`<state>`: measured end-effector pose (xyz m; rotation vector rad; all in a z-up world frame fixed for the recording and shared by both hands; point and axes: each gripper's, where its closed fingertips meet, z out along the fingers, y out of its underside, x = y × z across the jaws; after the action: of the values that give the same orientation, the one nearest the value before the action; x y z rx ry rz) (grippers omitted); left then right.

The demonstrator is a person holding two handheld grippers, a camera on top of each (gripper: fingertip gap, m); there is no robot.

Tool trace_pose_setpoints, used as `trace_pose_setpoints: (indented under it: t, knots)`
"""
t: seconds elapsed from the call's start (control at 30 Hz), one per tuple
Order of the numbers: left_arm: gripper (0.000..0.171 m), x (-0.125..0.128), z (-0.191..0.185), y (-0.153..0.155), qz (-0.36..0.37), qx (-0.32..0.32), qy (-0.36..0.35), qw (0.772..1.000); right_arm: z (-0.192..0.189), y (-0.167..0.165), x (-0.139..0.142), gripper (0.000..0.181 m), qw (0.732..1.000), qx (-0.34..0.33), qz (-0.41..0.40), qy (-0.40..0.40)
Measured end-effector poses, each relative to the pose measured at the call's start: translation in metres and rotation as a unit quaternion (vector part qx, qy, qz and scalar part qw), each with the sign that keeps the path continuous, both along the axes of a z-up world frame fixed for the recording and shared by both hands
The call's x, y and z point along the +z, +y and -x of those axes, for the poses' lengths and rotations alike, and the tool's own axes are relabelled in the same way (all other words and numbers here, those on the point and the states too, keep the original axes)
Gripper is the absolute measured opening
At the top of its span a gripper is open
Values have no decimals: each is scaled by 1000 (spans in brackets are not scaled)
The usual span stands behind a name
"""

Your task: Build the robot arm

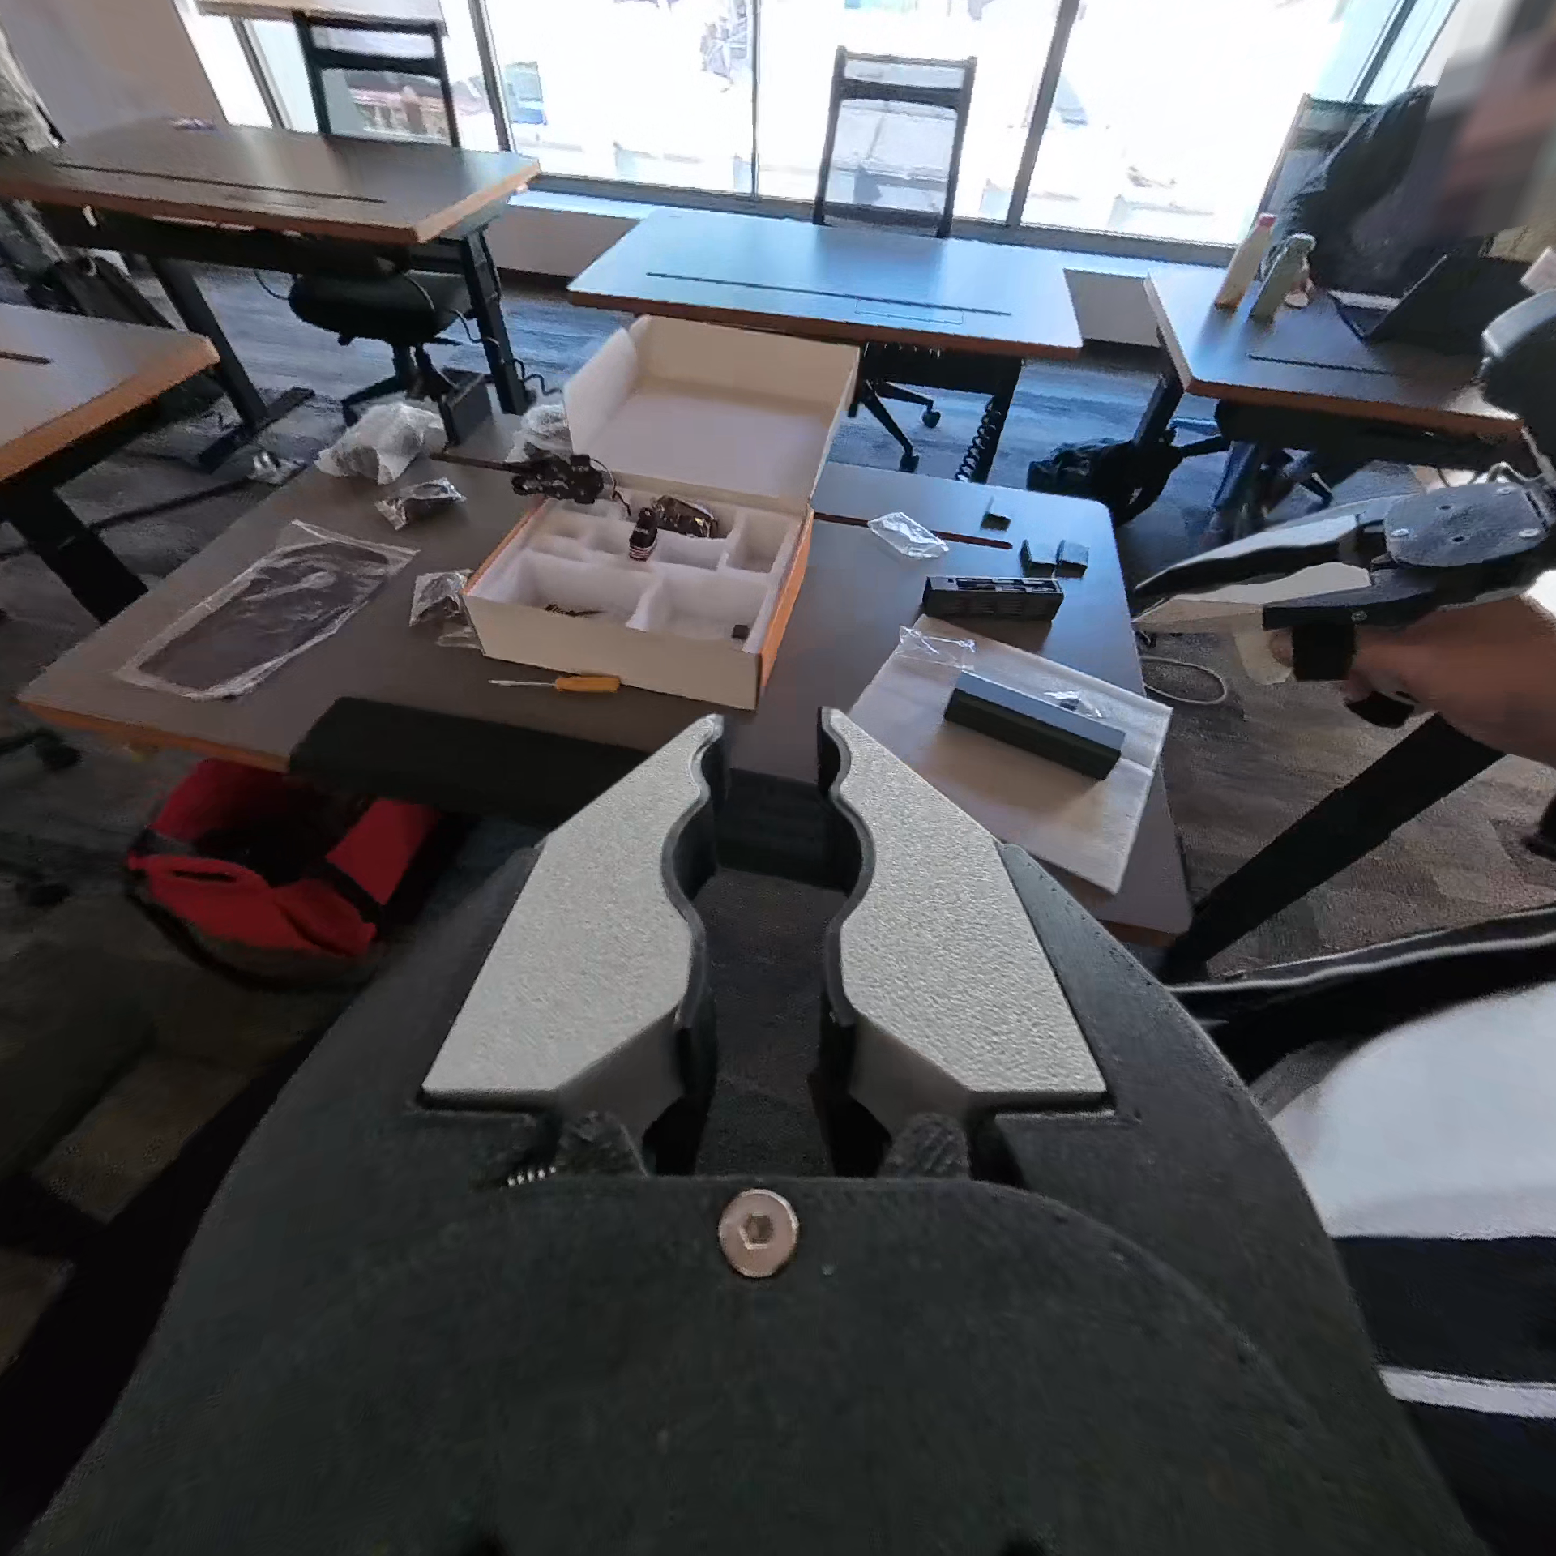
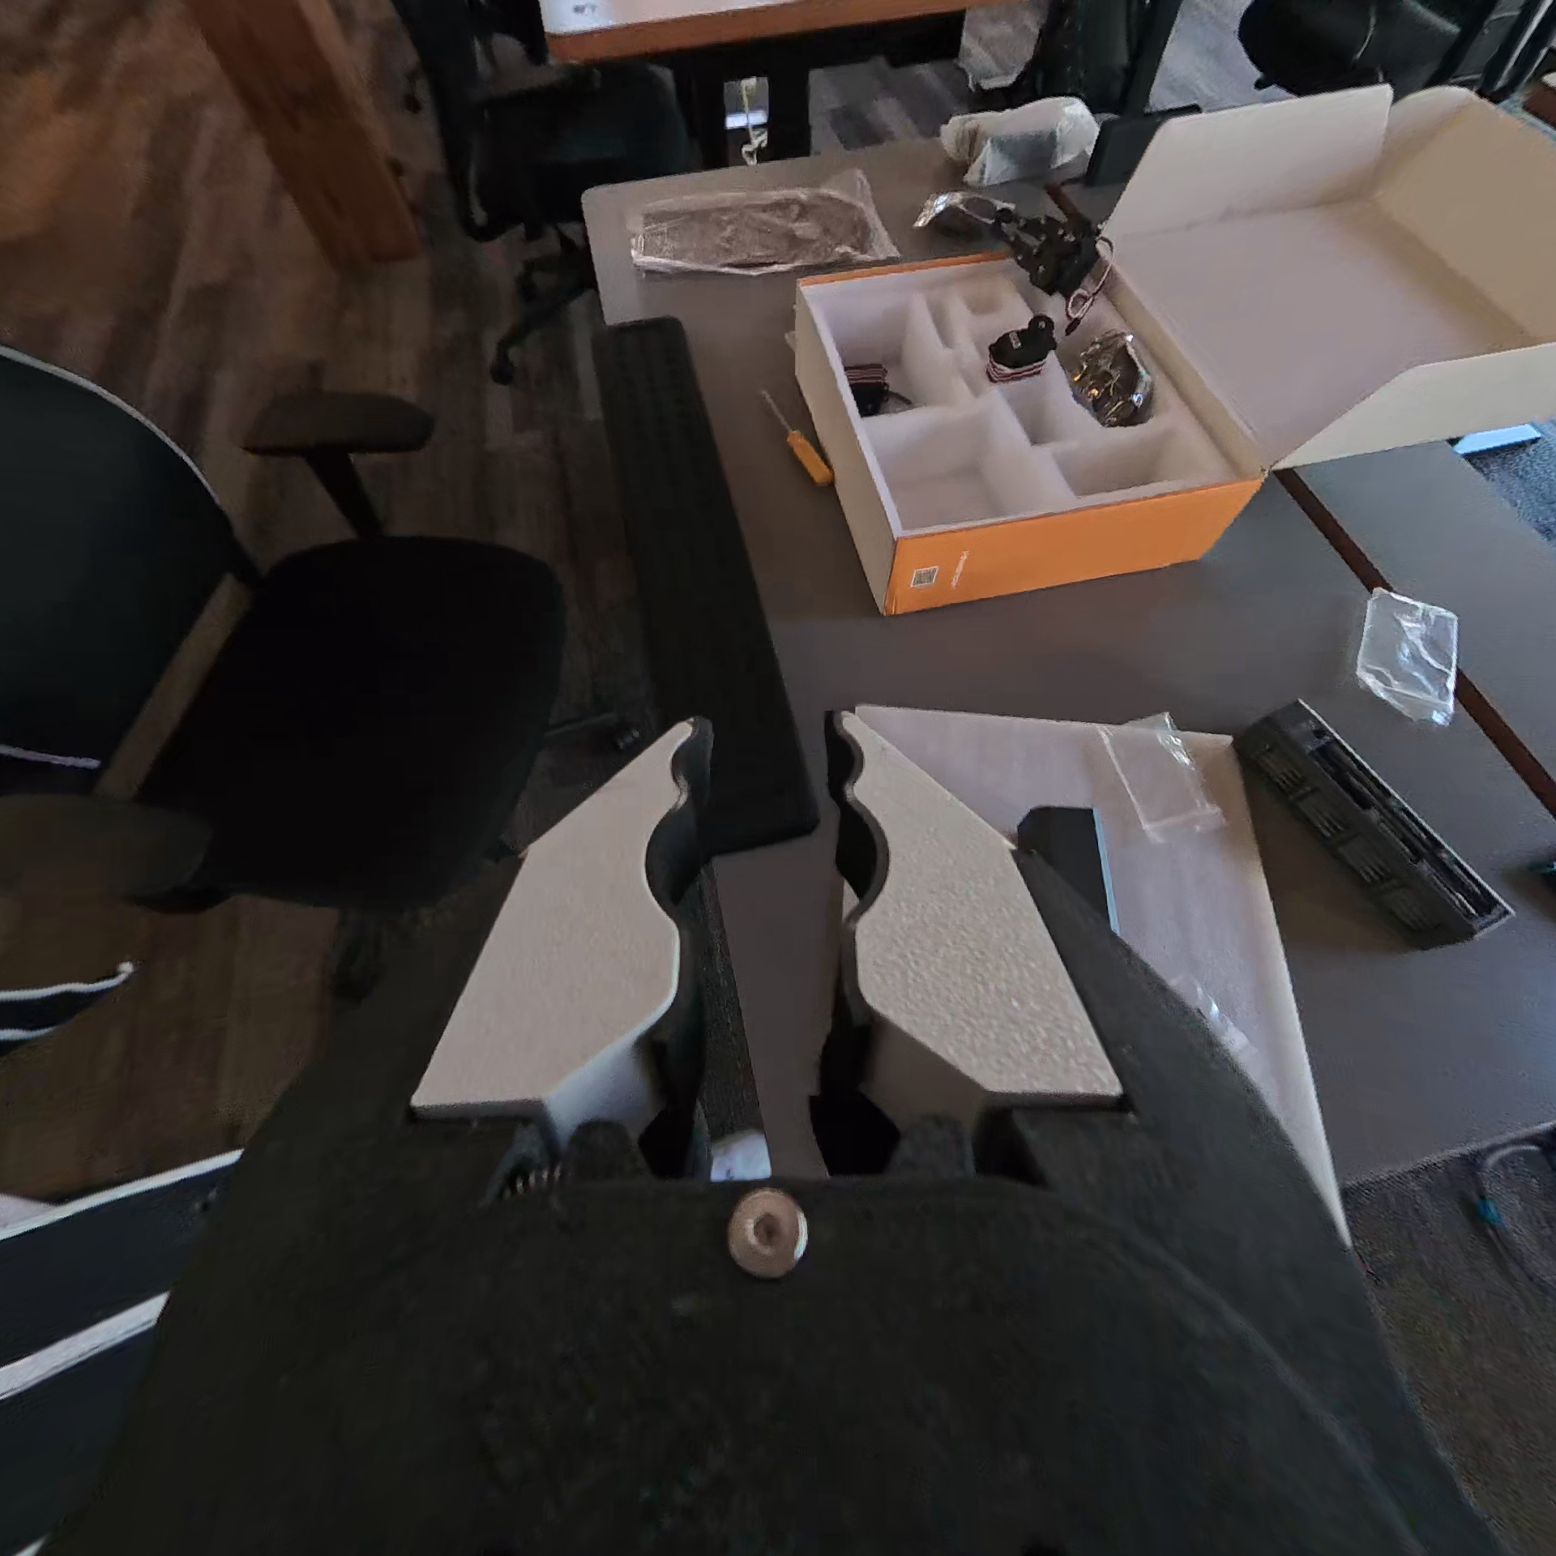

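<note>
Nothing legible anywhere. On the orange side wall of the open box (image 2: 1069, 547), only a small square code mark and a faint line of print beside it, too small to make out. No readable marks on the dark cases, the plastic bags or the tabletop (image 2: 1052, 657).

The left gripper (image 1: 770, 741) has grainy matt grey plastic fingers (image 1: 589, 943) on a rough black printed body, with one shiny metal screw (image 1: 758, 1232). The table (image 2: 1052, 648) is smooth matt grey with a wood-coloured edge. At upper right in the right wrist view, the box (image 2: 1061, 547) is matt orange-and-white cardboard (white foam inside). Glossy, crinkled clear plastic bags (image 2: 1410, 652) lie nearby.
</note>
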<state>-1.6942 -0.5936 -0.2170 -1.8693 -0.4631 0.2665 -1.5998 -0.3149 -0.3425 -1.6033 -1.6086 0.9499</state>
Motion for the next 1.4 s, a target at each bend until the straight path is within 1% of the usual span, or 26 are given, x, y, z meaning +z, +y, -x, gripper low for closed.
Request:
trace_pose_setpoints:
  t: [0.07,0.1,0.17,0.27,0.33,0.47,0.57,0.63,0.7,0.77,0.87,0.93,1.0,1.1,1.17,1.23,1.3,1.37,1.4]
  knots:
    - [19,-3,31,5,-1,-5,16,1000,17,8,-4,27,1000,-12,2,3]
    - [20,-10,47,9,1,-5,17,1000,26,13,-8,27,1000,-16,0,-3]
    - [23,-24,75,22,-2,-7,-10,1000,43,25,-15,27,1000,-15,-6,-11]
    - [27,-36,106,52,-12,-23,-45,999,72,49,-14,27,999,-22,-34,13]
    - [29,-47,128,72,10,-33,-46,998,91,63,-16,27,999,-25,-38,21]
    - [34,-72,177,115,76,-64,-55,994,118,81,-28,27,999,-19,-26,4]
    - [37,-92,216,153,111,-80,-60,989,126,98,-42,26,999,-18,-32,-20]
    - [36,-108,238,180,129,-102,-70,984,126,108,-50,25,999,-32,-15,-34]
    - [35,-129,266,205,168,-129,-75,974,125,117,-56,19,997,-60,16,-34]
    - [33,-154,299,228,224,-156,-75,959,121,123,-65,16,994,-94,50,-36]
    - [33,-192,350,267,290,-199,-80,933,116,130,-78,16,983,-157,88,-43]
    - [32,-218,380,295,322,-230,-87,914,114,133,-80,18,975,-199,87,-47]
    - [36,-249,406,320,356,-259,-97,893,112,135,-82,21,966,-242,68,-64]
    - [42,-295,429,349,397,-307,-113,857,113,133,-81,25,943,-316,52,-91]
    - [45,-323,430,360,421,-344,-127,829,124,125,-78,25,926,-360,63,-90]
    - [51,-347,432,363,454,-369,-118,802,144,115,-72,25,916,-384,81,-77]
    - [55,-369,438,360,488,-378,-92,782,169,104,-68,26,916,-384,89,-73]
    - [60,-387,445,353,518,-381,-64,763,187,97,-66,27,918,-377,74,-95]
    - [55,-391,447,351,525,-381,-52,759,195,95,-65,28,920,-371,63,-107]
